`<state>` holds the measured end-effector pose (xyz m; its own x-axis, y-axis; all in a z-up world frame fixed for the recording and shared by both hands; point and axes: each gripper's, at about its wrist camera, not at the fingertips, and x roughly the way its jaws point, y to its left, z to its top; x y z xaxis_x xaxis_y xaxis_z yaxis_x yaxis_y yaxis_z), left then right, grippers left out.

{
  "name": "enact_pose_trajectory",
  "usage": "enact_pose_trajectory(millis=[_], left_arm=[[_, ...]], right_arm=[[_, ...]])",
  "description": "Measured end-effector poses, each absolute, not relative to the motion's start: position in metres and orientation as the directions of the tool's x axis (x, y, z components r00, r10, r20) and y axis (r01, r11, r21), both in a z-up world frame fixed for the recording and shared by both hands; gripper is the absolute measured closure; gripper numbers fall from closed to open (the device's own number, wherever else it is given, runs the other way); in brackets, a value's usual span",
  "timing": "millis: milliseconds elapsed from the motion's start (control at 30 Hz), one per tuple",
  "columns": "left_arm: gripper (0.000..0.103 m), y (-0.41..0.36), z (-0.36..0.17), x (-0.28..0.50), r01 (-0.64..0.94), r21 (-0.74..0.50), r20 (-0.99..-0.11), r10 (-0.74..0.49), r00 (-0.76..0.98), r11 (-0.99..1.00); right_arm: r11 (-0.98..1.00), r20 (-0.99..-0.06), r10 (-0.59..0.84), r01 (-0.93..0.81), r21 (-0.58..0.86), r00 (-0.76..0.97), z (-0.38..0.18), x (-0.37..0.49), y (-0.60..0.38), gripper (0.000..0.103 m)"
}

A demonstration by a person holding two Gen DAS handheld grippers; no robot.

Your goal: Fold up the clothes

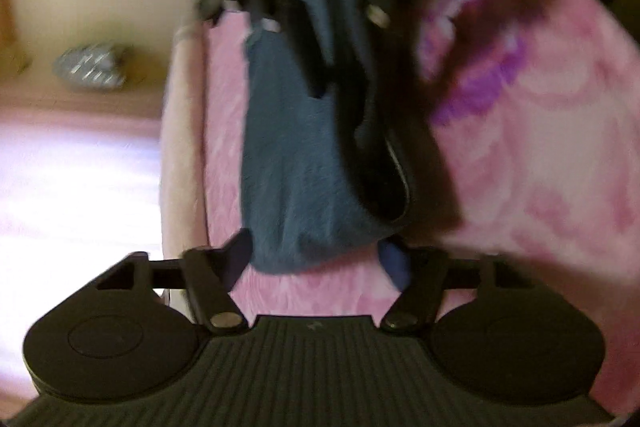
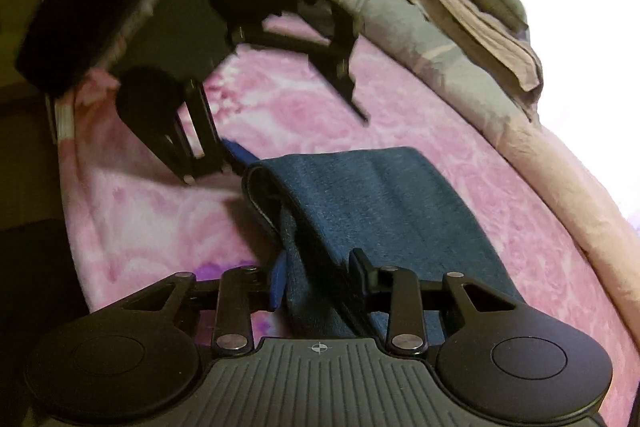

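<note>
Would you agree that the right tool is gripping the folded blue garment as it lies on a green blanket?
Not quite: the blanket is pink with a floral pattern, not green, as the right wrist view shows. The right tool does grip the folded blue garment.

A: In the right wrist view, where does the folded garment (image 2: pixel 372 195) lie?
B: At centre frame, on the blanket (image 2: pixel 304 115), running down between the right gripper's (image 2: pixel 320 275) fingers.
A: And the left gripper (image 2: pixel 224 159)?
B: Left of the garment's upper end. A towel stack (image 2: pixel 472 15) lies at upper right.
</note>
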<state>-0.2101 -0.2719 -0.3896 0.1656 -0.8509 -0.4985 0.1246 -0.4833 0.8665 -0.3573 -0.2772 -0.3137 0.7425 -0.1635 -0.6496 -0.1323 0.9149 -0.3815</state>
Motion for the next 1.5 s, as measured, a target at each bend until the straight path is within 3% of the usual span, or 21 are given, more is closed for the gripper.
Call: enact_pose_trajectory(millis=[67,100,133,167,200,233,500,533,567,667,767,967,1233,1333,1500], left_arm=[[0.070,-0.279,-0.390,-0.213,0.116,0.848,-0.529,-0.831,0.169,-0.517],[0.072,-0.282,-0.389,-0.214,0.118,0.840,-0.543,-0.822,0.171,-0.530],[0.076,-0.285,-0.386,-0.215,0.143,0.835,-0.550,-0.817,0.172,-0.531],[0.080,-0.288,-0.382,-0.216,0.169,0.830,-0.556,-0.813,0.173,-0.531],[0.081,-0.291,-0.376,-0.216,0.202,0.827,-0.558,-0.812,0.173,-0.525],[0.082,-0.294,-0.370,-0.217,0.226,0.825,-0.557,-0.812,0.174,-0.518],[0.084,-0.316,-0.328,-0.224,0.296,0.823,-0.546,-0.819,0.177,-0.485],[0.084,-0.318,-0.326,-0.224,0.292,0.823,-0.547,-0.817,0.181,-0.487],[0.084,-0.320,-0.324,-0.224,0.293,0.824,-0.546,-0.817,0.187,-0.484],[0.080,-0.321,-0.317,-0.221,0.354,0.828,-0.525,-0.823,0.215,-0.435],[0.068,-0.321,-0.299,-0.222,0.443,0.828,-0.479,-0.845,0.239,-0.345],[0.067,-0.320,-0.258,-0.225,0.610,0.782,-0.373,-0.880,0.294,-0.127],[0.064,-0.315,-0.250,-0.281,0.570,0.790,-0.400,-0.894,0.201,-0.226],[0.064,-0.330,-0.251,-0.303,0.555,0.784,-0.421,-0.895,0.147,-0.277],[0.062,-0.363,-0.259,-0.346,0.532,0.765,-0.460,-0.886,0.058,-0.363]], right_arm=[[0.917,-0.643,-0.163,-0.126,-0.379,0.749,-0.310,-0.366,-0.275,0.070],[0.915,-0.637,-0.168,-0.121,-0.384,0.752,-0.310,-0.370,-0.274,0.070],[0.911,-0.628,-0.176,-0.116,-0.395,0.758,-0.310,-0.374,-0.271,0.060],[0.904,-0.613,-0.187,-0.110,-0.414,0.768,-0.311,-0.379,-0.268,0.034],[0.891,-0.591,-0.208,-0.099,-0.444,0.780,-0.313,-0.384,-0.265,0.022],[0.879,-0.573,-0.221,-0.094,-0.468,0.789,-0.315,-0.388,-0.263,0.016],[0.818,-0.538,-0.341,-0.038,-0.574,0.771,-0.331,-0.359,-0.269,0.017],[0.811,-0.542,-0.354,-0.039,-0.584,0.762,-0.334,-0.352,-0.271,0.036],[0.803,-0.545,-0.366,-0.040,-0.595,0.754,-0.336,-0.347,-0.272,0.066],[0.799,-0.517,-0.377,-0.012,-0.601,0.769,-0.335,-0.346,-0.275,0.090],[0.850,-0.471,-0.350,0.063,-0.524,0.810,-0.312,-0.359,-0.288,0.093],[0.935,-0.336,-0.342,0.280,-0.220,0.878,-0.247,-0.407,-0.355,0.093],[0.779,-0.116,-0.524,0.530,0.335,0.844,-0.207,-0.551,-0.465,0.093],[0.636,-0.131,-0.617,0.589,0.498,0.776,-0.229,-0.612,-0.507,0.093],[0.352,-0.310,-0.671,0.657,0.666,0.674,-0.290,-0.687,-0.564,0.093]])
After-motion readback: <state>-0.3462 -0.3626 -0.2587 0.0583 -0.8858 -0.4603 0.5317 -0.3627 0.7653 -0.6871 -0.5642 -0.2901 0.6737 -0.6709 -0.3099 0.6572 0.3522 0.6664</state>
